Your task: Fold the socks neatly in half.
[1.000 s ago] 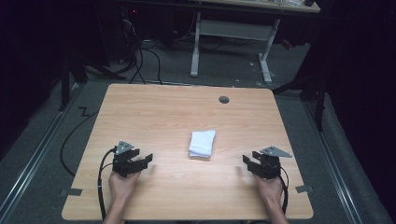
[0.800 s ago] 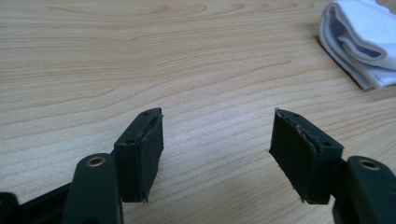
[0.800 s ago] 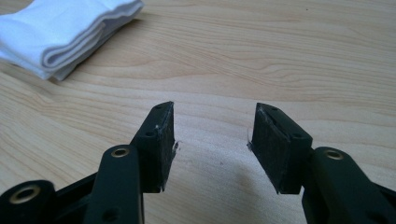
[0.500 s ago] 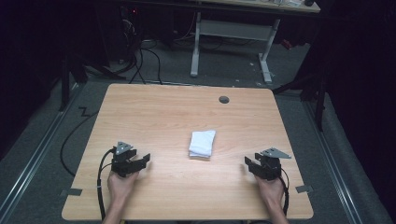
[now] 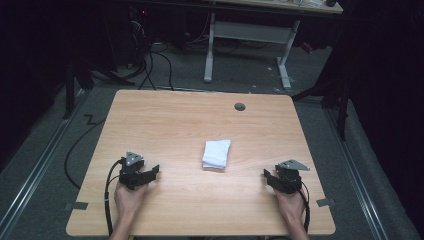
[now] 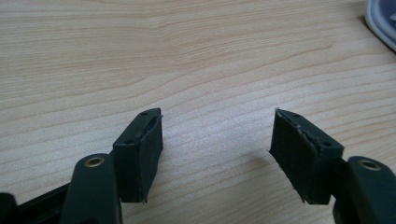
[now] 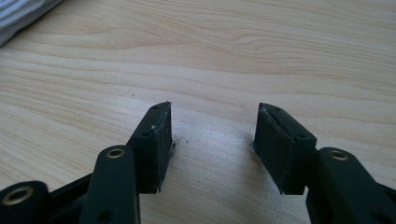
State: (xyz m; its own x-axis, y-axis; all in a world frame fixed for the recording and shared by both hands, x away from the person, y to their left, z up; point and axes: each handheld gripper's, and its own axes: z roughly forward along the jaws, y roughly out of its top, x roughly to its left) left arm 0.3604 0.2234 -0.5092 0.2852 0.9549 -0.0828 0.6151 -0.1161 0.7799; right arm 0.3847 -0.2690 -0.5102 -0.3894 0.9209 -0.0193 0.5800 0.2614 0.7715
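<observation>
A folded white cloth (image 5: 217,154) lies flat on the wooden bench (image 5: 180,120), a little right of the middle and closer to the near edge than to the far one. Its long side runs roughly from the near edge toward the far edge, tilted slightly.

The left gripper (image 5: 150,174) rests low over the bench near the near-left corner, held by the person's left hand (image 5: 129,198), its jaws pointing toward the right edge and the cloth. In the left gripper view its jaws stand wide apart with bare wood grain between them; nothing is in their grasp. A corner of the cloth (image 6: 382,21) shows at the top right of that view, well apart from the jaws.

The right gripper (image 5: 269,177) sits near the near-right corner, held by the person's right hand (image 5: 291,203), its jaws pointing toward the left edge and the cloth. In the right gripper view (image 7: 212,144) the jaws are parted with bare bench between them, and they have just been opening a little further; they hold nothing. An edge of the cloth (image 7: 23,14) appears at the top left of that view, well away from the jaws.

The cloth lies between the two grippers, touched by neither. A small round grommet hole (image 5: 240,106) sits near the far edge of the bench, right of centre.
</observation>
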